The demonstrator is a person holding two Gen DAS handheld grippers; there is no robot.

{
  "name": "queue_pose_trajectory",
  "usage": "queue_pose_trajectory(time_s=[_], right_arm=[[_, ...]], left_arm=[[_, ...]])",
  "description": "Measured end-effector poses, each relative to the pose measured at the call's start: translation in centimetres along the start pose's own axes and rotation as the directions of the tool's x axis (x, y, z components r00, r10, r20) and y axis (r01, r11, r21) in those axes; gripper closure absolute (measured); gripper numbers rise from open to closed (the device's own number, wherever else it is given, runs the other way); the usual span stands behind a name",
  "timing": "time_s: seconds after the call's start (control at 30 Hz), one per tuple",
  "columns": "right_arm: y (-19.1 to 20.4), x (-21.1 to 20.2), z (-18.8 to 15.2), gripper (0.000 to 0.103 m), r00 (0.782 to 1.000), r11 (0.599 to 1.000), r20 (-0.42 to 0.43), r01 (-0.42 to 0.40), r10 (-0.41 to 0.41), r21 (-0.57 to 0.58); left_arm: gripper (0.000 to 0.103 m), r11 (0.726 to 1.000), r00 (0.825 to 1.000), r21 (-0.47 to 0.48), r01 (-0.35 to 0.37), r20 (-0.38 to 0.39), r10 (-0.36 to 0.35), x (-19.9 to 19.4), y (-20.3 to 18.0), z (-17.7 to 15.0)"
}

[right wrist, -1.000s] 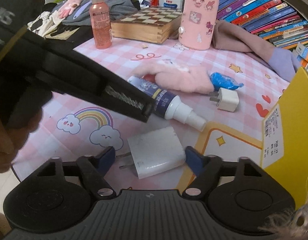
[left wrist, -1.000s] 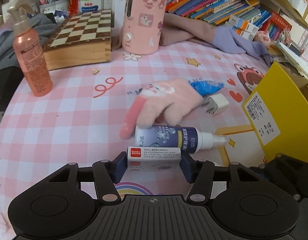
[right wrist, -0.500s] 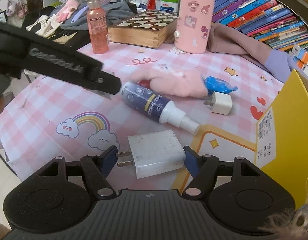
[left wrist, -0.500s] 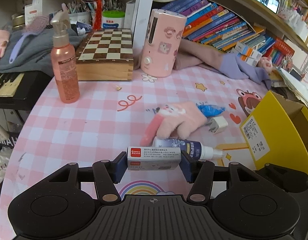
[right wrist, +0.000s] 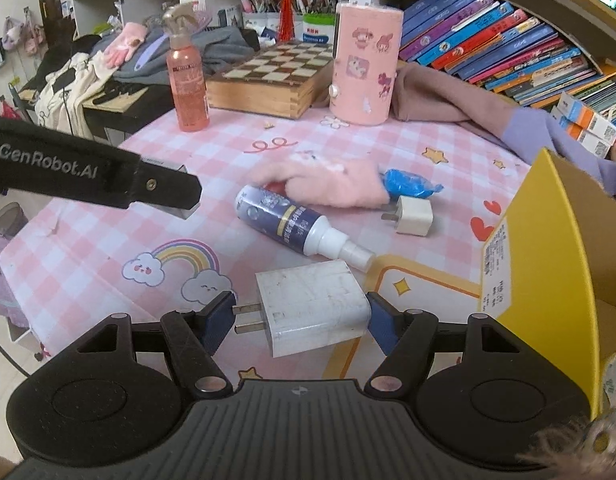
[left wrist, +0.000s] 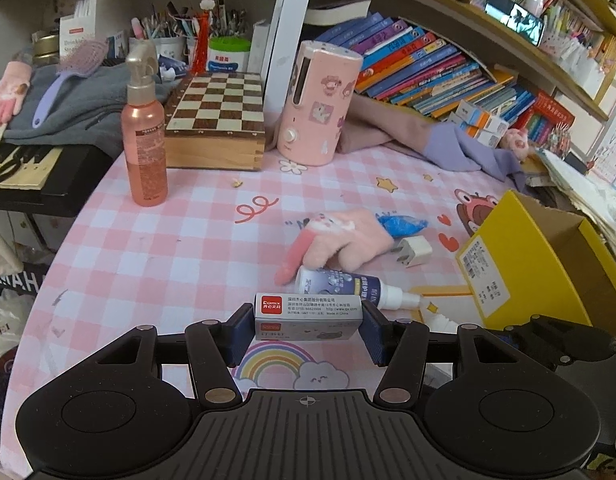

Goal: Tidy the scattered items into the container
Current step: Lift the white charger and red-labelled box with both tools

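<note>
Still, both loads could slip: on the left, the left gripper has its jaws clamped on the ends of a small box, lifted above the tablecloth, and a tilt on the way to the yellow box at the far right could let it slide out. In the middle, the spray bottle, pink glove, blue wrapper and small plug lie scattered, so a low carry might knock them. On the right, the right gripper has its jaws closed on a white charger, one pad seemingly bearing on the prongs, though the contact is hard to read; that hold could twist loose. Both grippers point forward, roughly level, the right one nearest the container's open top
</note>
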State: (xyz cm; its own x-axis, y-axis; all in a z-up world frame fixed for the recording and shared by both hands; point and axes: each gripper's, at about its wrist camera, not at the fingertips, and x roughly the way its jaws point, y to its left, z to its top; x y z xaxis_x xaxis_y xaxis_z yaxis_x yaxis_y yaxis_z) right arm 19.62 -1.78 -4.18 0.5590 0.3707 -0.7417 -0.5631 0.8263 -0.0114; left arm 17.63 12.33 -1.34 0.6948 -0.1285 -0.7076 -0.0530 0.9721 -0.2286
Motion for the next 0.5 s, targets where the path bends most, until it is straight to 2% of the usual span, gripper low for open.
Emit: queue_pose_trajectory(time_s=[0.5], right_arm=[[0.5, -6.5, -1.4, 0.035, 0.993, 0.998, 0.109, 0.046, -0.049, 0.037]], left_arm=[[0.048, 0.999, 0.995, -0.007, 0.052, 0.085, -0.051, -6.1, -1.2, -2.3]])
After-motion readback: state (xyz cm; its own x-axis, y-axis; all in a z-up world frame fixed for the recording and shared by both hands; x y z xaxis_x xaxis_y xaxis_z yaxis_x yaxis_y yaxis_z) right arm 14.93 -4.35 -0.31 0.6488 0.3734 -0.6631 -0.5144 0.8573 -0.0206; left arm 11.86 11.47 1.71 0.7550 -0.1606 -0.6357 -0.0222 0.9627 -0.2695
